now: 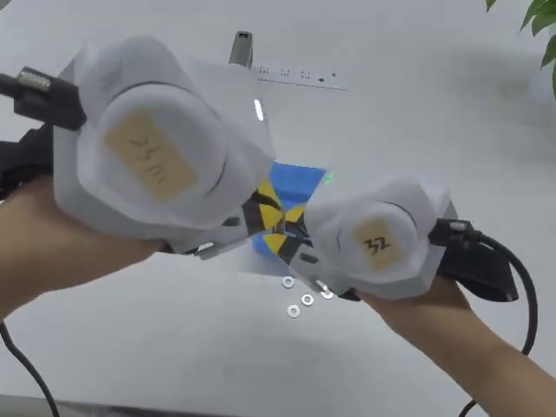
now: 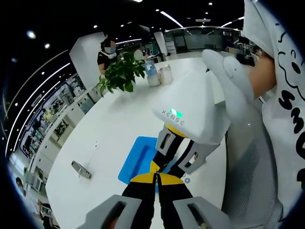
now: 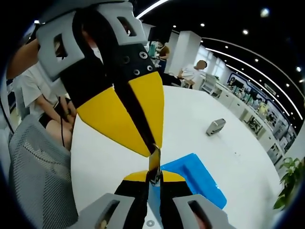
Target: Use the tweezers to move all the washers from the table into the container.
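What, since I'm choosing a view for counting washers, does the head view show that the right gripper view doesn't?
Head view: four washers lying together on the table.
Right gripper view: the tweezers pinched where the fingers of the left gripper and right gripper meet, a single washer at the bottom edge, and seated people behind.
Both: the blue container, a grey object and plant leaves.
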### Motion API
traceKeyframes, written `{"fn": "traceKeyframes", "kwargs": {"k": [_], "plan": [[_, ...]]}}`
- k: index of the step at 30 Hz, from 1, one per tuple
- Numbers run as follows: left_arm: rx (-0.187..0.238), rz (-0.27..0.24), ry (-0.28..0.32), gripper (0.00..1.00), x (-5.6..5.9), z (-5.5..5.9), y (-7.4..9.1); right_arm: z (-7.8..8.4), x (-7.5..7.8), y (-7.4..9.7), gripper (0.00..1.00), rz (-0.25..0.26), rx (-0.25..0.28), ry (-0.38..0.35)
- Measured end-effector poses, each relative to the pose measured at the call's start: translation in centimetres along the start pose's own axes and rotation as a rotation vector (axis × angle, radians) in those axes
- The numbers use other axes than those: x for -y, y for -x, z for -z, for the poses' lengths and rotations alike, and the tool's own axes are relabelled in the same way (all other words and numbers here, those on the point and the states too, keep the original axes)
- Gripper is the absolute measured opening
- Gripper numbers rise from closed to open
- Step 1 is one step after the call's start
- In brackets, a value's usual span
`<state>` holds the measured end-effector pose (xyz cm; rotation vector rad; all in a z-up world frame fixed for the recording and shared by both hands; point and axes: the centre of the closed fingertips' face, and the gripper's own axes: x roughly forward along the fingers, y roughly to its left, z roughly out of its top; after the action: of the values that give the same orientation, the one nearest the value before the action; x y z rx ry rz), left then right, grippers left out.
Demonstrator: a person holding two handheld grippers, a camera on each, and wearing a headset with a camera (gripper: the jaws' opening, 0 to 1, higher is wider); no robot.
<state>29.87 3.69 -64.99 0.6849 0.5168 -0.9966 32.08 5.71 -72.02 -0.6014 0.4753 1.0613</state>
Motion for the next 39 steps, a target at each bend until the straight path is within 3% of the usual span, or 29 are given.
{"fn": "traceKeyframes", "kwargs": {"k": [8,12,19,23,28,31,34,39], "plan": [[0.034,-0.098,-0.035,0.00,-2.1,-0.3,-1.1,-0.4,2.4,-1.0,0.04,0.034,0.007,0.000],[0.037,-0.115,0.001,0.00,-3.2,0.5,-2.3,0.0,3.0,-2.1,0.04,0.031,0.012,-0.040],[0.059,-0.148,0.025,0.00,-4.2,1.8,-4.2,1.3,3.6,-4.2,0.04,0.007,0.022,-0.120],[0.057,-0.112,0.064,0.00,-4.1,2.6,-5.1,2.2,3.4,-5.0,0.04,0.000,0.002,-0.114],[0.066,-0.088,0.095,0.03,-3.8,2.8,-5.7,2.9,3.4,-5.7,0.04,-0.007,-0.009,-0.123],[0.055,-0.106,0.085,0.00,-4.1,3.1,-6.0,3.3,3.4,-5.9,0.04,-0.010,-0.014,-0.116],[0.049,-0.092,0.106,0.00,-4.1,3.2,-6.4,3.6,3.4,-6.3,0.04,-0.017,-0.023,-0.113],[0.030,-0.079,0.087,0.00,-4.1,3.6,-7.0,4.1,3.6,-6.9,0.04,-0.020,-0.033,-0.114]]}}
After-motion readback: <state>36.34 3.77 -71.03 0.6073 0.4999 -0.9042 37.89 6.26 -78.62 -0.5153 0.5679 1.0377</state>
